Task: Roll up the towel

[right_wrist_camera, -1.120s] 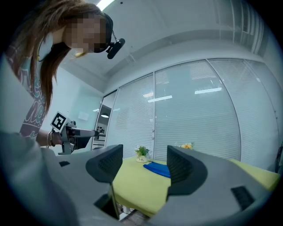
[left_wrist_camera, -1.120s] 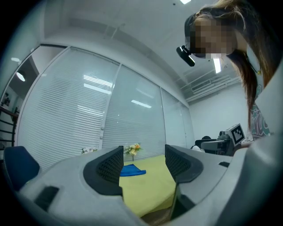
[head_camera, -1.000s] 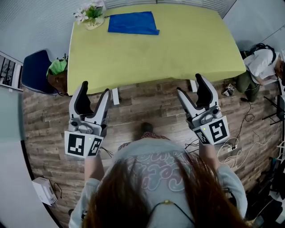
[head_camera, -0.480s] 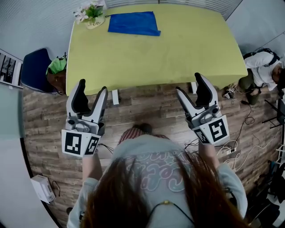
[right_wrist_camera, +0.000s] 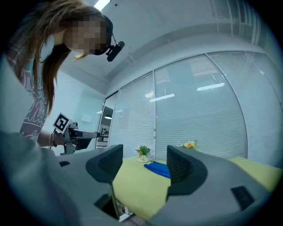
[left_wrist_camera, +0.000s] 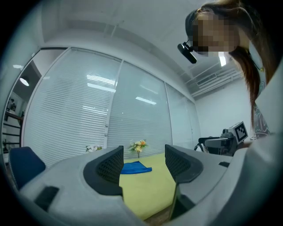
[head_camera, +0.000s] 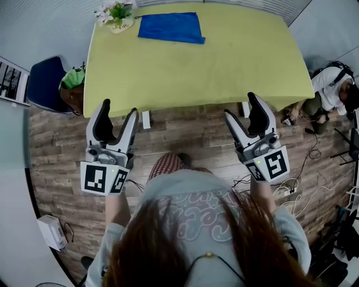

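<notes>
A blue towel (head_camera: 171, 27) lies flat at the far left of a yellow-green table (head_camera: 224, 61); it also shows small in the left gripper view (left_wrist_camera: 135, 167) and the right gripper view (right_wrist_camera: 158, 168). My left gripper (head_camera: 117, 116) hangs open over the wooden floor, short of the table's near edge. My right gripper (head_camera: 243, 111) is open too, its tips just at the table's near edge. Nothing sits between either pair of jaws. Both are far from the towel.
A vase of flowers (head_camera: 116, 14) stands at the table's far left corner beside the towel. A blue chair (head_camera: 46, 85) with a green item sits left of the table. A person (head_camera: 331, 85) crouches at the right. Cables (head_camera: 303, 179) trail on the floor.
The whole view has shifted slightly; the table sits a little nearer and both grippers have edged towards it. Jaws remain open.
</notes>
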A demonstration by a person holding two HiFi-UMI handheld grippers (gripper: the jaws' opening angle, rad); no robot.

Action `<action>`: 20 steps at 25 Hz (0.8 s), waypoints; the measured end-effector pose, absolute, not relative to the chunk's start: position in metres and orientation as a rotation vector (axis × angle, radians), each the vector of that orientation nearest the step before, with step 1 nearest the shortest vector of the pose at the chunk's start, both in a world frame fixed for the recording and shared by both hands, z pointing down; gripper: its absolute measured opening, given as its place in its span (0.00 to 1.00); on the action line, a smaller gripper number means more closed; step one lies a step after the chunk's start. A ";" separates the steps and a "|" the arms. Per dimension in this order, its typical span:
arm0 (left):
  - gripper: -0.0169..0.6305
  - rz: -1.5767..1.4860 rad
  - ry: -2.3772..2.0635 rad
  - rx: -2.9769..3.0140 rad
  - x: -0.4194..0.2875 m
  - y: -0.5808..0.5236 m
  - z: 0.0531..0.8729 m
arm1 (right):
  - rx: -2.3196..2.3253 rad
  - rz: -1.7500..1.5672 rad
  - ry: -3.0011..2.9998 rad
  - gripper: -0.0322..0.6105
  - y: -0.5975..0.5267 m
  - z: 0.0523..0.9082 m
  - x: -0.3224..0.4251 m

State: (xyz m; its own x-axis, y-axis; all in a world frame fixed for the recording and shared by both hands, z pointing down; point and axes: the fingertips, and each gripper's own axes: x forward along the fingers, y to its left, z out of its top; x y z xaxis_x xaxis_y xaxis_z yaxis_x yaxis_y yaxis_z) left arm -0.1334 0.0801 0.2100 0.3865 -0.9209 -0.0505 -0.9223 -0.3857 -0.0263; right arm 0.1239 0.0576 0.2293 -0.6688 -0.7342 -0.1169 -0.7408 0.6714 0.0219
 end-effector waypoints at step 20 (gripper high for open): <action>0.44 0.027 1.742 -2.562 -0.154 0.027 0.220 | -1.229 0.001 2.784 0.47 0.003 0.248 0.119</action>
